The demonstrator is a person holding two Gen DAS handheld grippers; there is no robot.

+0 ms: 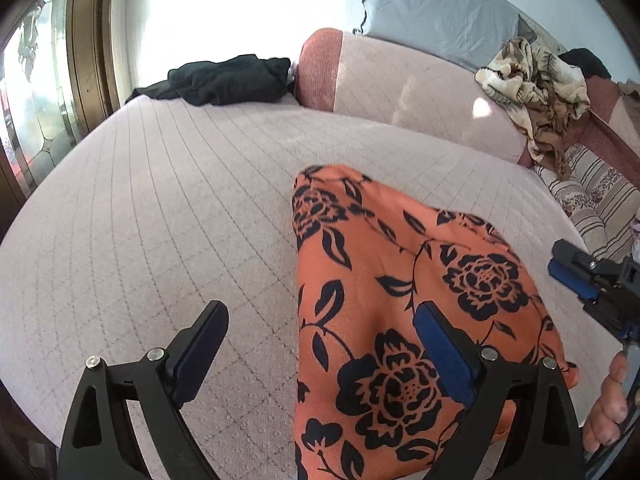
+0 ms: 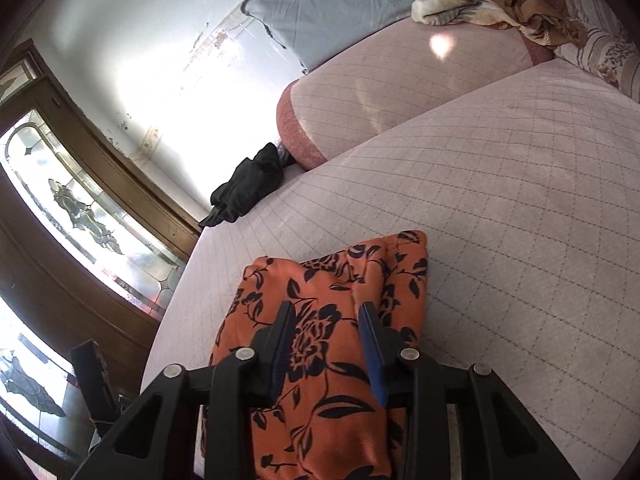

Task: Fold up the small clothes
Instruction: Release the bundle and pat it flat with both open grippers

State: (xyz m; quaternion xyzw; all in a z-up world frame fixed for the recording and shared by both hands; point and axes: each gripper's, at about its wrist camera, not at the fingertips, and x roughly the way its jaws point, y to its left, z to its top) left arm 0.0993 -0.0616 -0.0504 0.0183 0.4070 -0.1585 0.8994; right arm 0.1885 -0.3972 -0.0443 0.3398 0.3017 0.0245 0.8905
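Left tongs point(image 1: 320, 364) spread empty, right tongs point(image 2: 326, 354) gapped over the orange floral garment point(image 2: 320, 340) — unpinned, its fold may spring open.

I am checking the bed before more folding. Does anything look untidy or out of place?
Yes. A black garment lies crumpled at the bed's far edge, and a patterned blanket is bunched beside the pillow. The orange floral garment looks folded.

The left gripper point(image 1: 320, 344) points down with its jaws wide apart. The right gripper point(image 2: 326, 340) has its jaws partly apart, holding nothing. A hand point(image 1: 608, 404) holds its handle.
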